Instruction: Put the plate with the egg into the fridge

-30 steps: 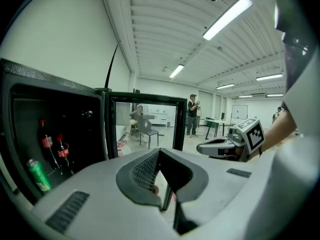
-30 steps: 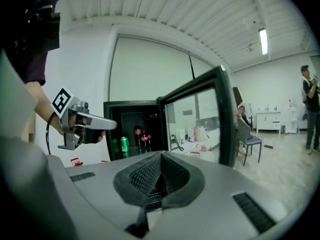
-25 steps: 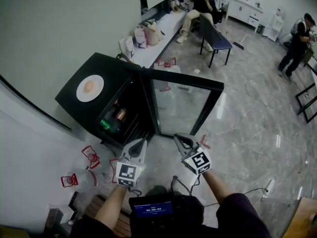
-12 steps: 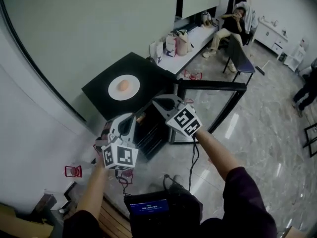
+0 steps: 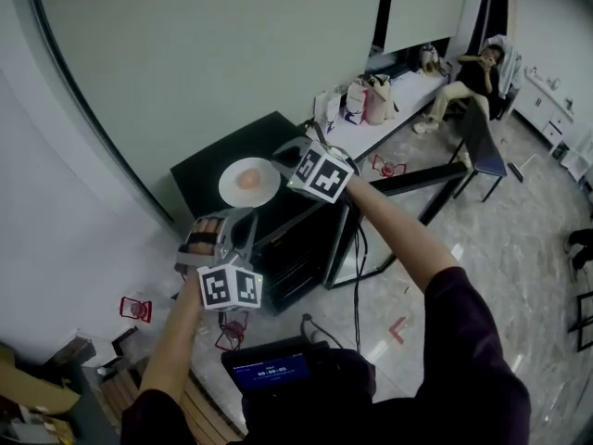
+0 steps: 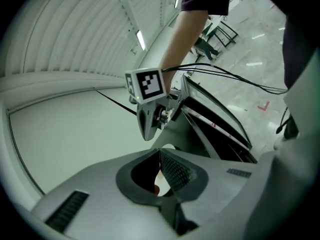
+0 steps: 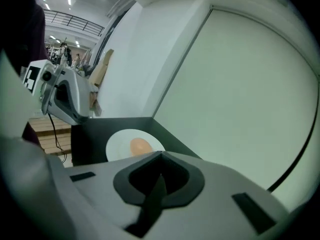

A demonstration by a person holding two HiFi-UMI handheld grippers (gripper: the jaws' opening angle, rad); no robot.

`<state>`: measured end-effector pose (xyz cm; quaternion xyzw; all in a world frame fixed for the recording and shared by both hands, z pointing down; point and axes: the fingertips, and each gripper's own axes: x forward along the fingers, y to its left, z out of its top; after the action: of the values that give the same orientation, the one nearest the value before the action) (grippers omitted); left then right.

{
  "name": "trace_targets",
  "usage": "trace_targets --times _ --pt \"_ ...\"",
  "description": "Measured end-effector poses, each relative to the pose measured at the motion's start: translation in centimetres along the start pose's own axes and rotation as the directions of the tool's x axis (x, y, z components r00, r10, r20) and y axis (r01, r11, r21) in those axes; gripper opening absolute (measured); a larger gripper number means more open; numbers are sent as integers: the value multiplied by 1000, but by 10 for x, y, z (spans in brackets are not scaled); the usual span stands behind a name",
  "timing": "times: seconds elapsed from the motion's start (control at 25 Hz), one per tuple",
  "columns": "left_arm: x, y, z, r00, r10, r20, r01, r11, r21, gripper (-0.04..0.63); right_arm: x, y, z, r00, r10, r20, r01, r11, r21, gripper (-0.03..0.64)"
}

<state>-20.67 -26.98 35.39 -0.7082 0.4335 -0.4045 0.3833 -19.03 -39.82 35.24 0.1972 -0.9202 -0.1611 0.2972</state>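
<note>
Your left gripper (image 5: 215,239) is closed and empty, near the fridge (image 5: 306,239). Your right gripper (image 5: 289,153), also closed, hangs just beside the plate (image 5: 248,182) on the fridge top. Open it first: closed jaws would shove the plate, and the egg (image 5: 247,179), apparently loose, could roll off.

Fridge top (image 5: 206,170) is bare all round the plate (image 5: 266,193), so there's room at its front and left rim; the wall (image 5: 185,63) runs close behind. Right gripper (image 7: 161,156), jaws together, hangs just beside the plate's right rim, with its arm crossing above the opening. Door (image 5: 422,176) stands wide open to the right, leaving the front opening unblocked; wire shelves (image 5: 292,258) split the inside. Left gripper (image 6: 160,156), jaws together, sits off the front-left corner.
</note>
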Motion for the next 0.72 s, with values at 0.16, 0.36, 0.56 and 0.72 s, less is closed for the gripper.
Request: trace_targets --times 0.16,0.36,0.56,0.72 --pt "17 3 -11 998 -8 -57 8 1000 -4 12 38 -35 -2 991 44 -127 -53 996 -66 6" --pt "21 -7 -23 986 -79 -144 82 996 19 80 82 -43 -16 965 94 -243 -126 985 -118 6" --pt "17 -15 -34 977 -76 -197 86 995 43 100 111 -41 -29 945 96 -311 -157 971 -178 6" --pt "9 -25 -44 973 -76 -219 89 995 51 100 120 -34 -31 942 108 -318 -173 968 -182 6"
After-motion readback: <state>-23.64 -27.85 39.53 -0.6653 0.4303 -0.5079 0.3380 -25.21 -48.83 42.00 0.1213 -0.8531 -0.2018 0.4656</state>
